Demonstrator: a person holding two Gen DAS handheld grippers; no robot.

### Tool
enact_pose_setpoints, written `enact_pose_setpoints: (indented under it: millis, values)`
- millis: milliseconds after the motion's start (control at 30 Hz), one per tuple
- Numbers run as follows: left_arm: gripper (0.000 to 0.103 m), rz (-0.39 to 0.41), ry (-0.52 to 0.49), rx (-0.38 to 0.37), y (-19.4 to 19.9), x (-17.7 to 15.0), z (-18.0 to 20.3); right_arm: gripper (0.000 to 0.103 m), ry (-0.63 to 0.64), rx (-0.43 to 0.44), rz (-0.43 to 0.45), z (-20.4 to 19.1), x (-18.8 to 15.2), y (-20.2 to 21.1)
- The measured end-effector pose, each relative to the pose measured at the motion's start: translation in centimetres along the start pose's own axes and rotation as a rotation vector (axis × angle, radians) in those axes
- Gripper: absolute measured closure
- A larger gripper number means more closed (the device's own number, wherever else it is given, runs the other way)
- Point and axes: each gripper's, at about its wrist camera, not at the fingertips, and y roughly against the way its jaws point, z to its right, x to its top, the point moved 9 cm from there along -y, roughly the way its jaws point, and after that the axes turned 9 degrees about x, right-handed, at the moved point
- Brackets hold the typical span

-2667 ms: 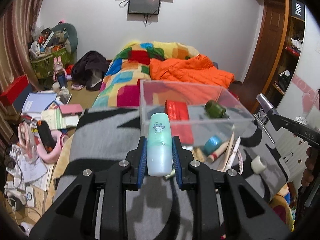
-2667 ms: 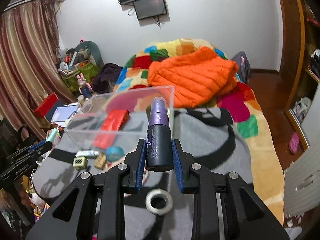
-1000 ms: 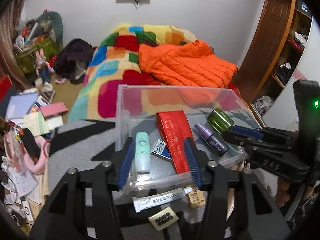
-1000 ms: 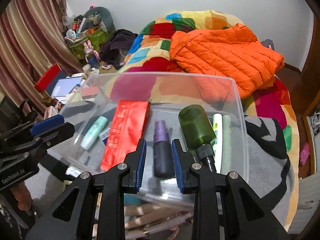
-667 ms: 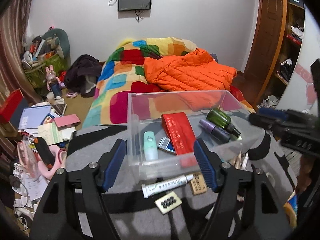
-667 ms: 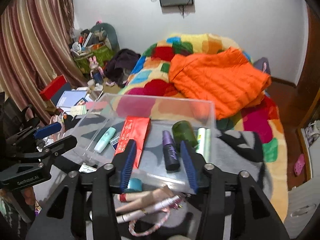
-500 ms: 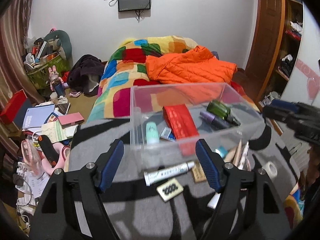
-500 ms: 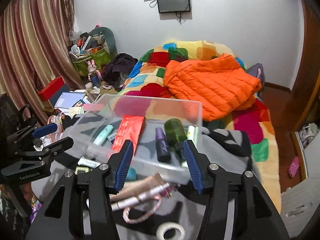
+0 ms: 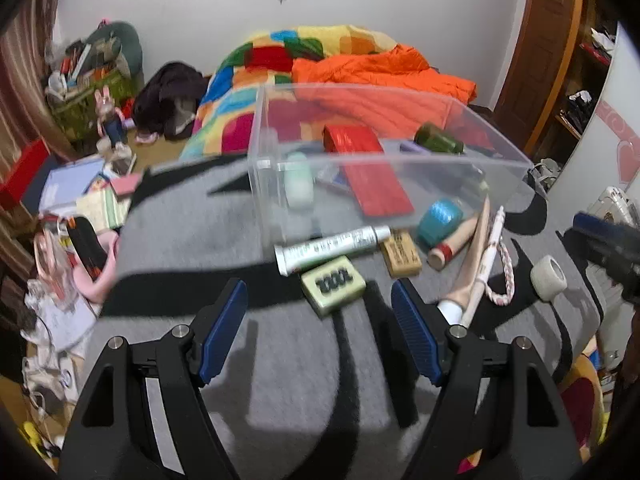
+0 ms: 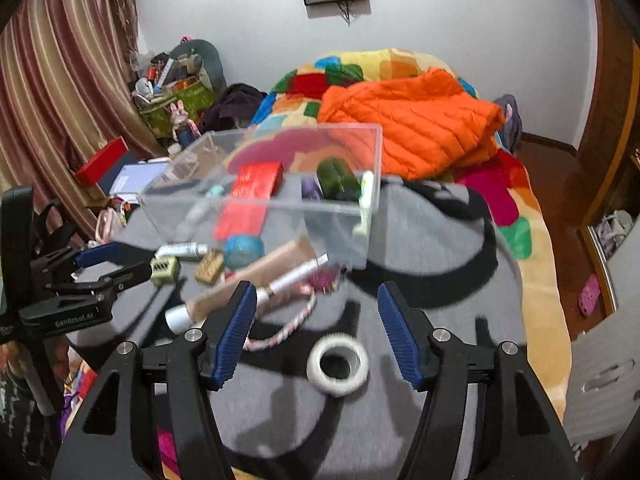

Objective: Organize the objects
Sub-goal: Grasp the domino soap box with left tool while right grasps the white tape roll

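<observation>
A clear plastic box (image 9: 256, 152) on the grey blanket holds a mint bottle (image 9: 298, 180), a red packet (image 9: 370, 172) and a green bottle (image 9: 438, 142). Loose in front of it lie a white tube (image 9: 332, 246), a green block (image 9: 333, 285), a tan block (image 9: 401, 253), a blue spool (image 9: 439, 222), long tubes (image 9: 476, 252), a braided cord (image 9: 505, 276) and a tape roll (image 9: 549, 279). My left gripper (image 9: 320, 328) is open and empty above the green block. My right gripper (image 10: 318, 330) is open and empty just over the tape roll (image 10: 337, 366). The box also shows in the right wrist view (image 10: 372, 168).
The grey blanket (image 9: 280, 360) covers the foot of a bed with a colourful quilt (image 9: 256, 60) and an orange jacket (image 10: 412, 120). Clutter lies on the floor at left (image 9: 80, 184). A wooden door (image 9: 536, 40) and shelves stand at right.
Both grippers let go of their bottles inside the box, opened wide and drew back. They now hover lower over the loose items in front of the box.
</observation>
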Motion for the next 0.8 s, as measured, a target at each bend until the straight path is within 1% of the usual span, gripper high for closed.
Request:
enact_pose_setpoints:
  millis: [100,233,300,400,467,533,600,633,667,700,767,800]
  values:
    - [0.029,-0.023,0.025,-0.016,-0.5,-1.2,0.1,0.044,-0.018,-0.012,-0.026,0.5,-1.6,-0.5]
    - [0.029,-0.041,0.045,-0.009,-1.3,-1.9,0.1,0.044,-0.044,-0.039,-0.048,1.5,-3.3,-1.1]
    - [0.029,-0.046,0.055,-0.013,-1.6,-1.6,0.1,0.044,-0.059,-0.053,-0.037,1.9,-3.4,-1.1]
    - [0.029,-0.032,0.06,-0.018,-1.7,-0.9,0.4,0.044,-0.072,-0.056,-0.028,2.2,-3.2,-1.4]
    - [0.029,-0.021,0.051,-0.009,-1.8,-0.3,0.6,0.044,-0.081,-0.043,-0.033,2.2,-3.2,-1.8]
    - [0.029,-0.027,0.045,-0.001,-2.3,-0.2,0.8,0.045,-0.082,-0.04,-0.035,2.2,-3.4,-2.0]
    - [0.034,-0.039,0.046,-0.001,-2.8,-0.1,0.8,0.052,-0.077,-0.037,-0.04,2.1,-3.6,-2.2]
    - [0.04,-0.05,0.047,-0.001,-3.2,-0.1,0.8,0.053,-0.078,-0.033,-0.044,2.0,-3.8,-2.4]
    - [0.046,-0.062,0.048,-0.001,-3.5,-0.1,0.8,0.057,-0.08,-0.03,-0.046,2.0,-3.8,-2.4]
    - [0.047,-0.056,0.05,0.009,-3.7,0.0,0.7,0.061,-0.08,-0.026,-0.05,1.9,-3.9,-2.5]
    - [0.057,-0.049,0.059,0.005,-3.7,0.1,0.7,0.068,-0.075,-0.022,-0.054,1.8,-4.0,-2.7]
    - [0.06,-0.048,0.062,-0.001,-3.7,0.1,0.7,0.068,-0.073,-0.022,-0.052,1.7,-4.0,-2.7]
